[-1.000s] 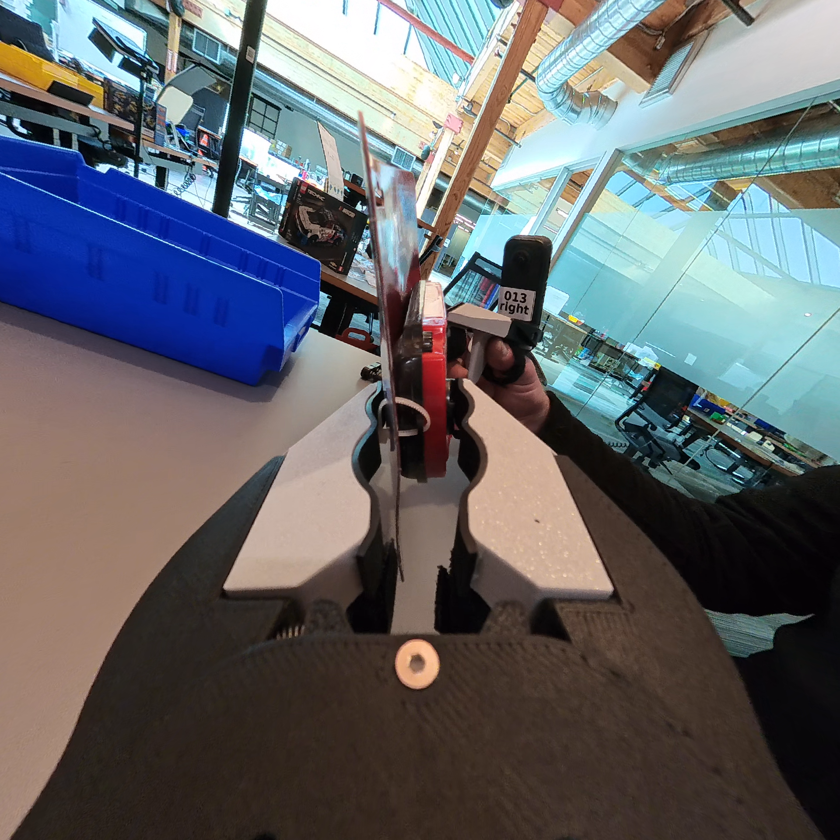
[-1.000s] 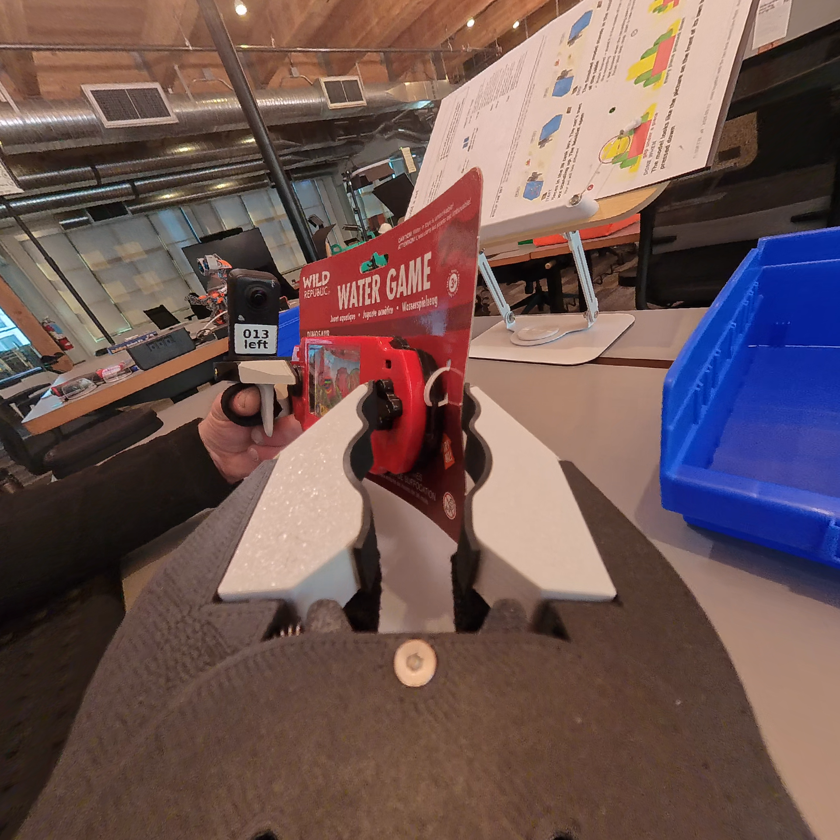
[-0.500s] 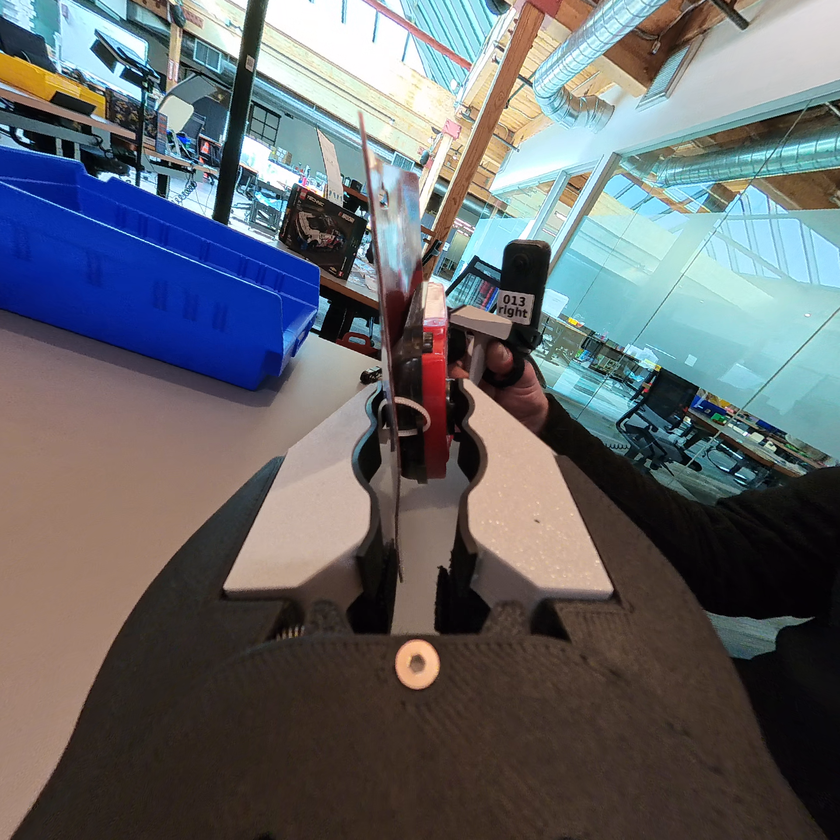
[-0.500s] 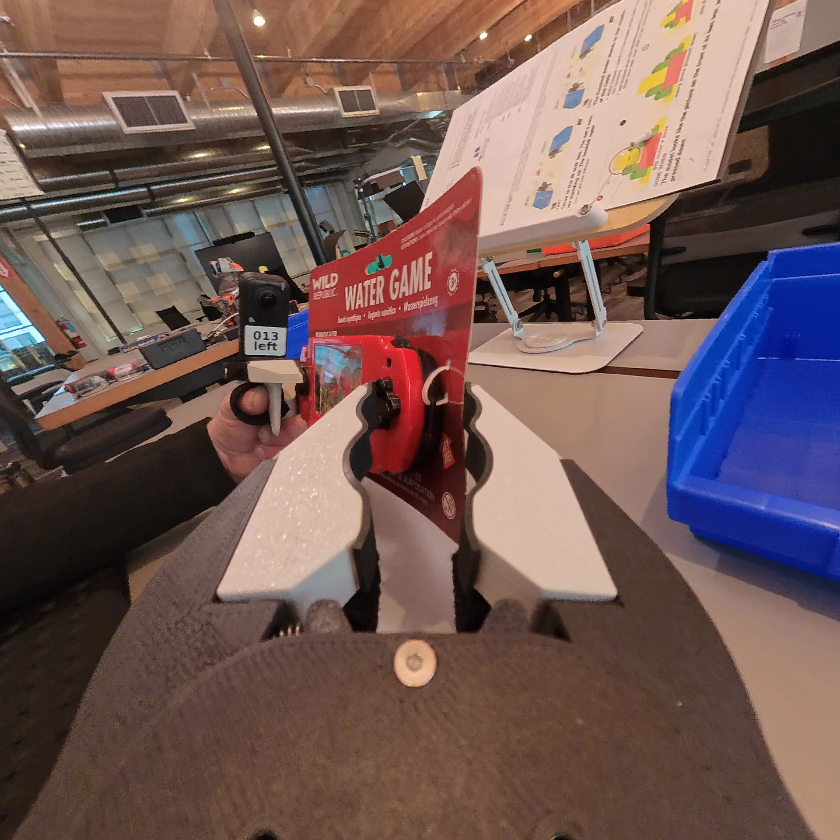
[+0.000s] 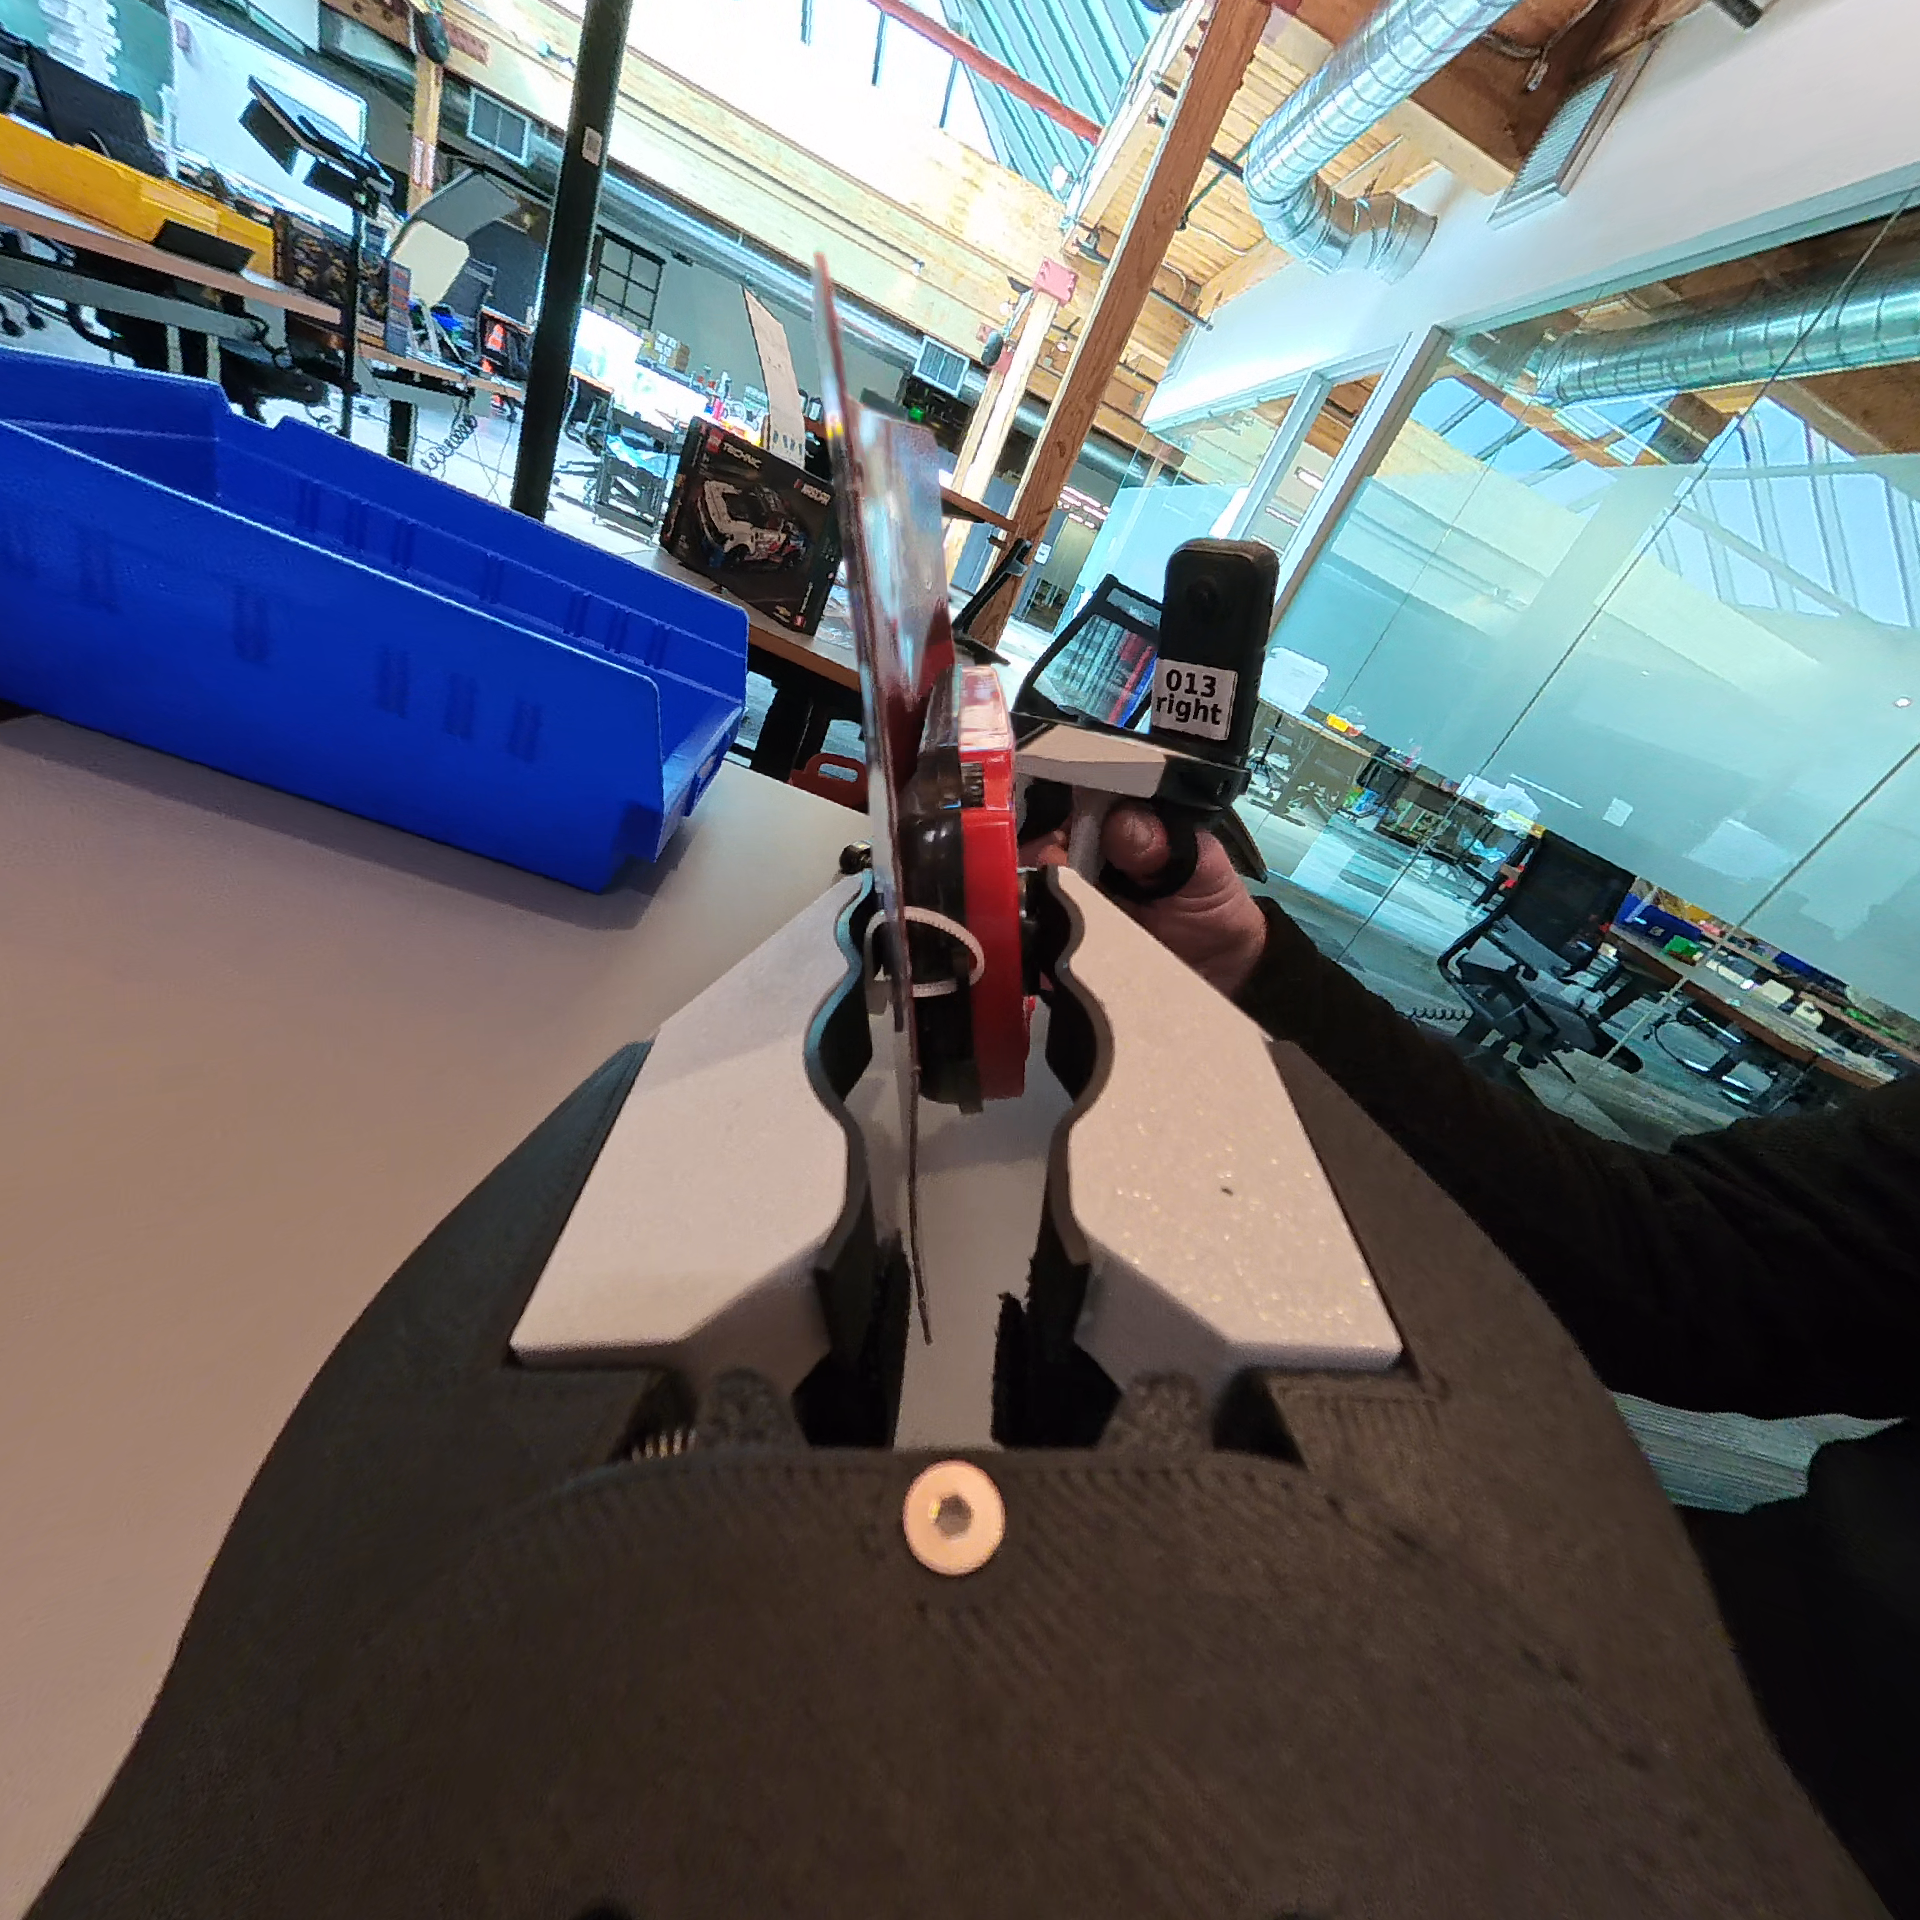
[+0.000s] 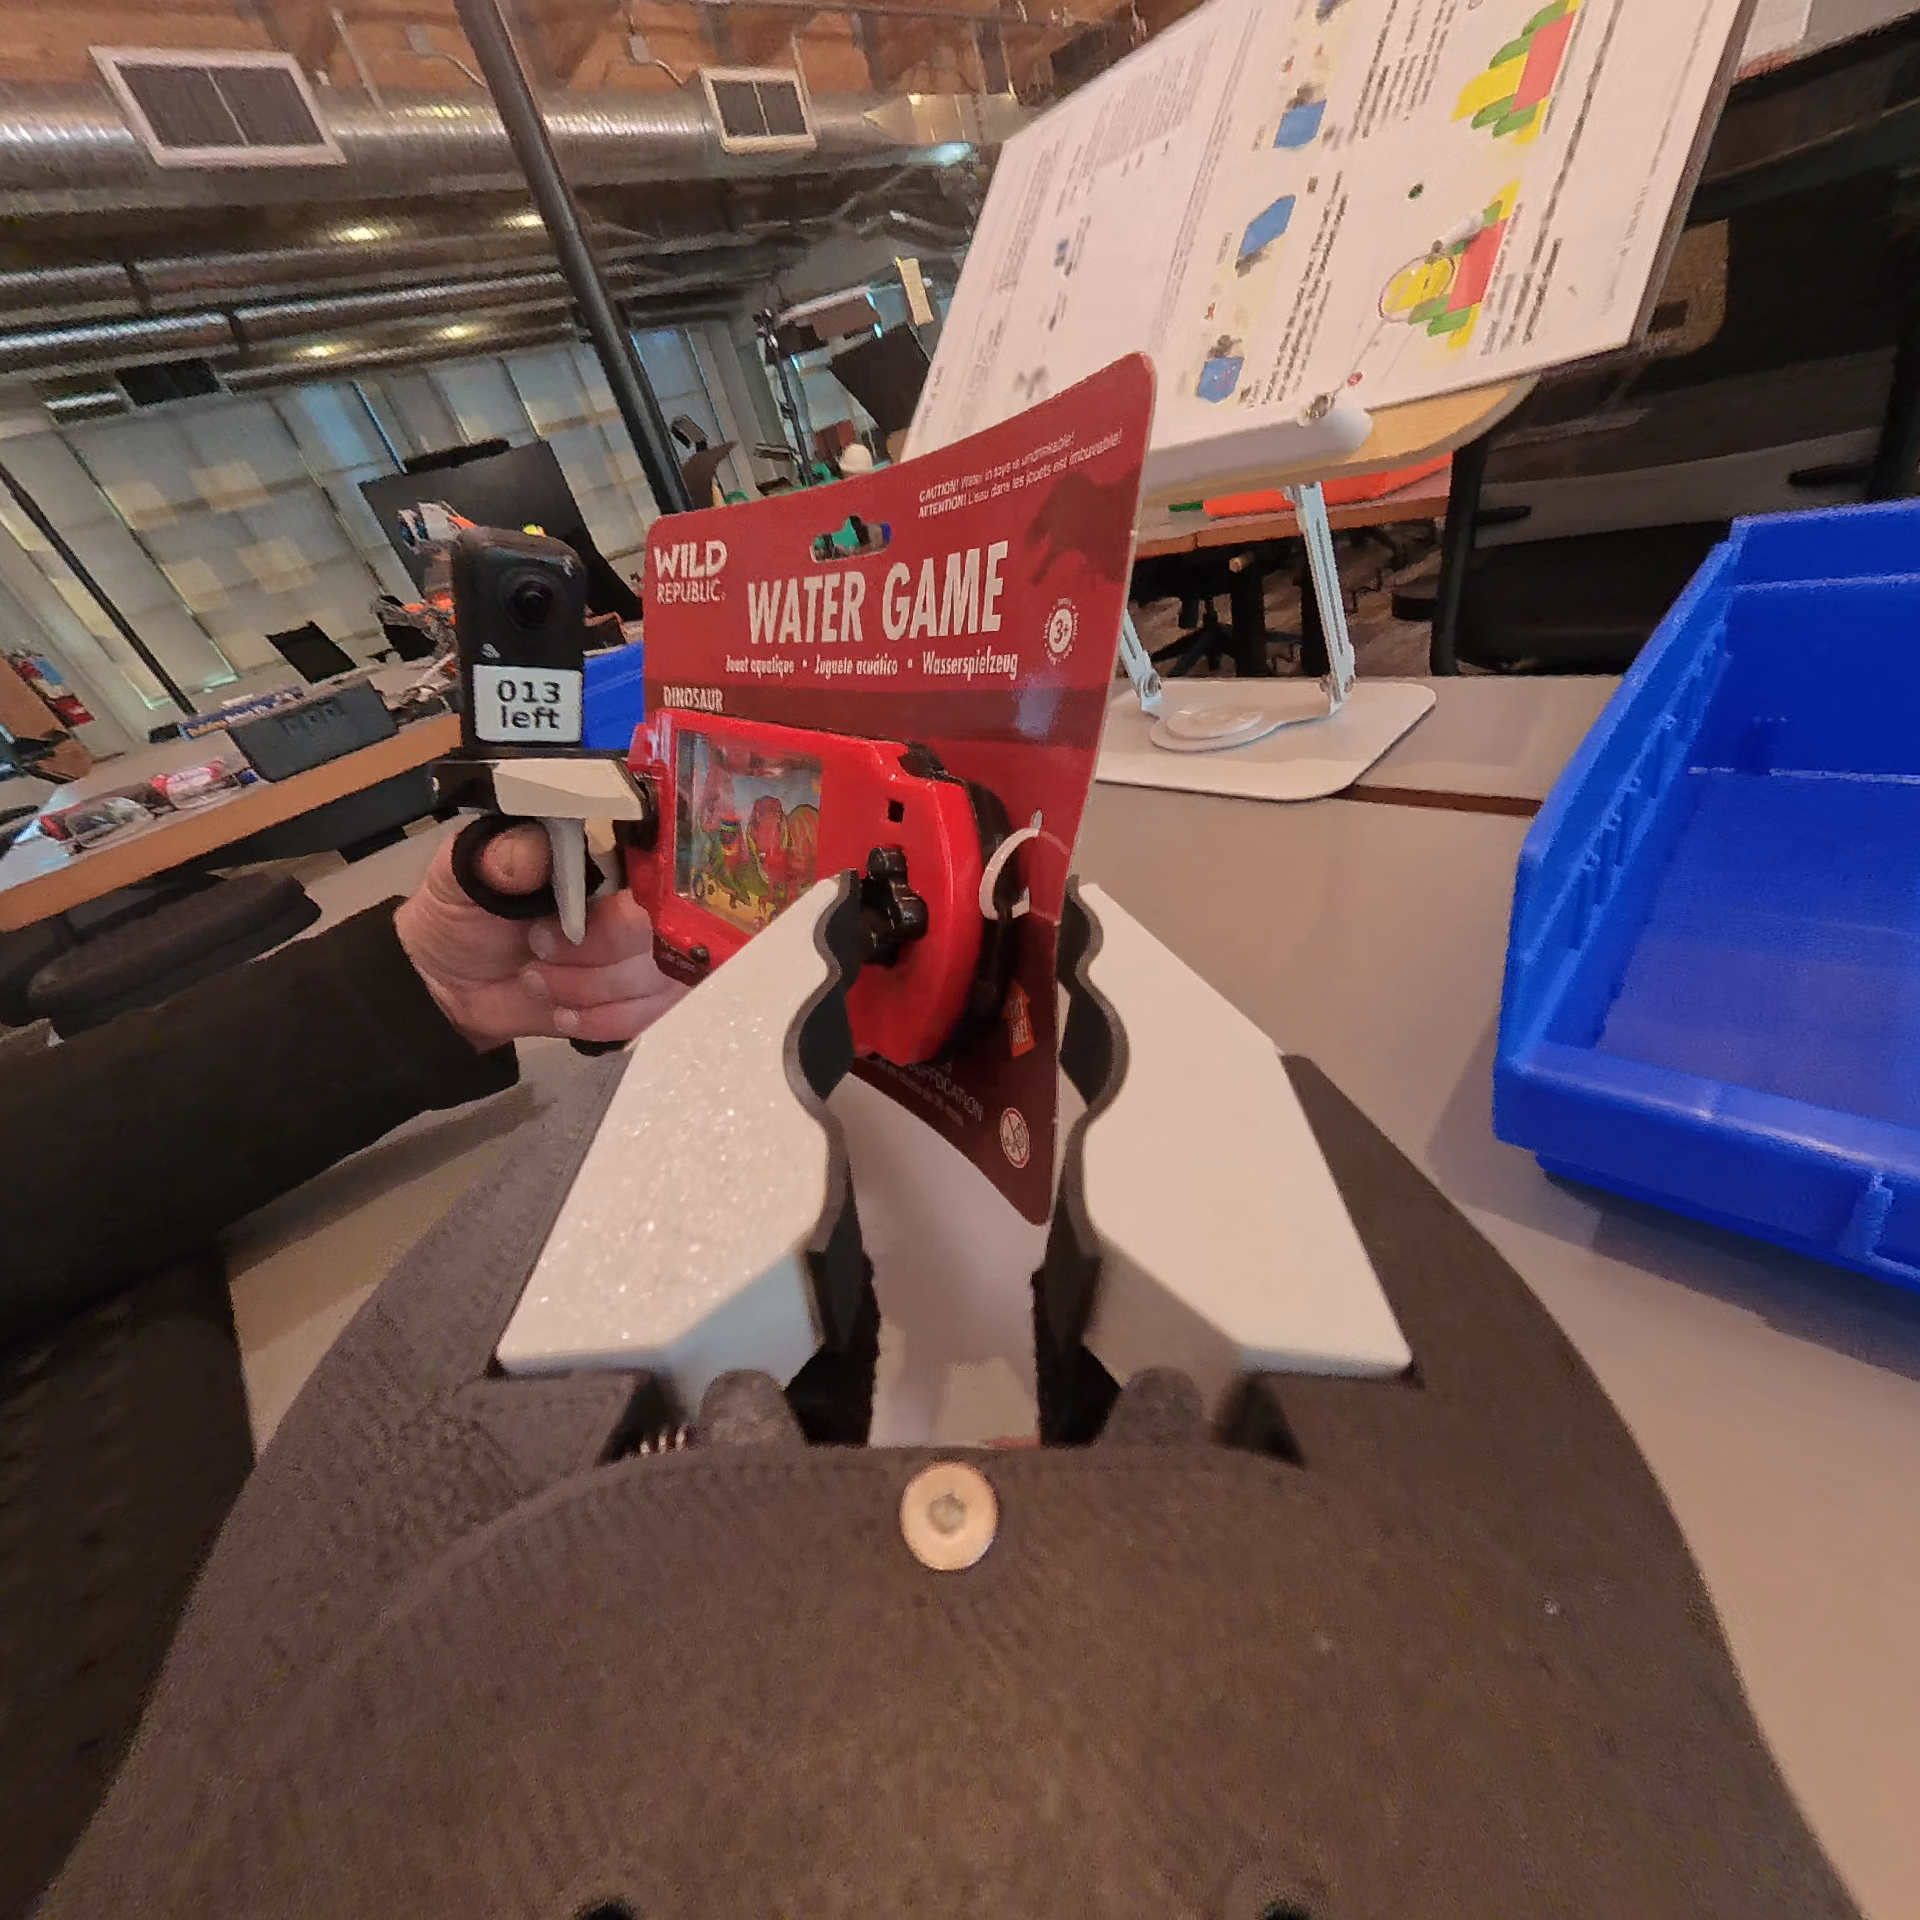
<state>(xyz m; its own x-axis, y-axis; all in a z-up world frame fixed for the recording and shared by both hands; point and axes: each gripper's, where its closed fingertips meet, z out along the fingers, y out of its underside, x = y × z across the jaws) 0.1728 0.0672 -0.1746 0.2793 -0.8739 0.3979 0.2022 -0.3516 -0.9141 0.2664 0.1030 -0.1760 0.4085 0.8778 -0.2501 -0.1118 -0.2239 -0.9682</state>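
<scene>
left gripper (image 5: 951, 914) and right gripper (image 6: 951, 914): white wavy-edged fingers, black textured printed body, one silver screw above the body; black sleeves

The carded toy (image 6: 914, 790) stands upright above the table (image 6: 1299, 935), left of the bin (image 6: 1714, 935).

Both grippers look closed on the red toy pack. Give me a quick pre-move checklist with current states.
1. Left gripper clamped on the red toy pack: ok.
2. Right gripper clamped on the same pack: ok.
3. Pack lifted off the grey table: ok.
4. Backing card upright: ok.
5. Blue bin empty where visible: ok.
6. White tie holding toy to card intact: cannot tell.
</scene>
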